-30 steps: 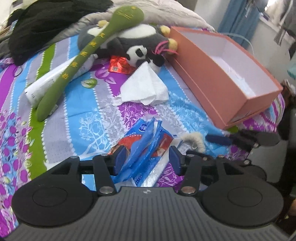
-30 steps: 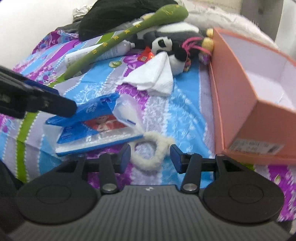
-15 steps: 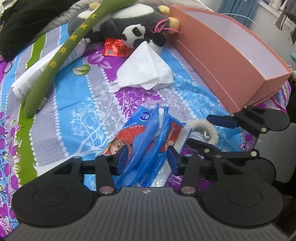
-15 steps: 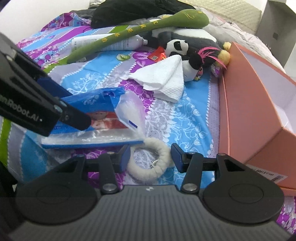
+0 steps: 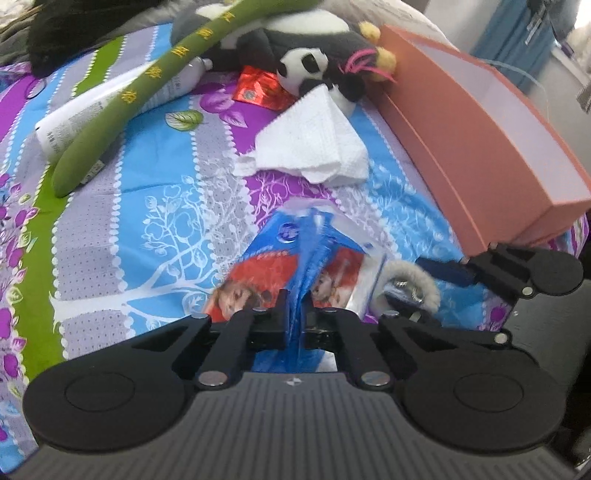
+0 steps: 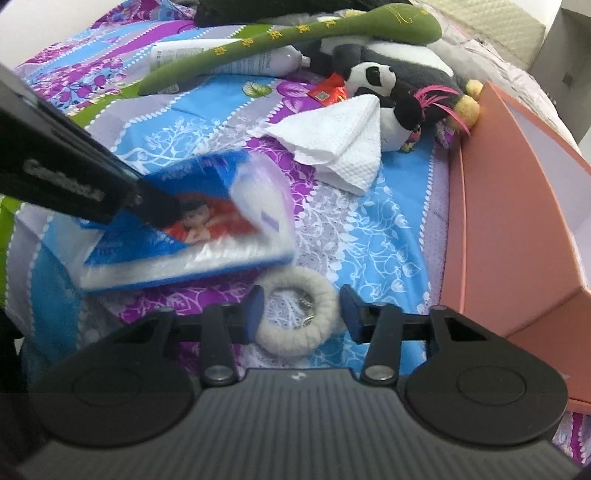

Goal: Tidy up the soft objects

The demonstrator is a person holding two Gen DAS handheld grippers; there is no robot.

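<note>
Here the left gripper (image 5: 294,319) clamps the blue tissue pack (image 5: 295,254); the right gripper (image 6: 301,308), spread wide, straddles the fuzzy ring (image 6: 295,314). Next, judged: close, then carry both to the pink box (image 6: 517,221) ahead-right.

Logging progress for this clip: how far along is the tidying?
Early. The orange box looks empty. The left gripper is shut on the blue tissue pack; the right gripper, jaws open, straddles the fluffy ring. Panda plush, green plush and white cloth remain.
</note>
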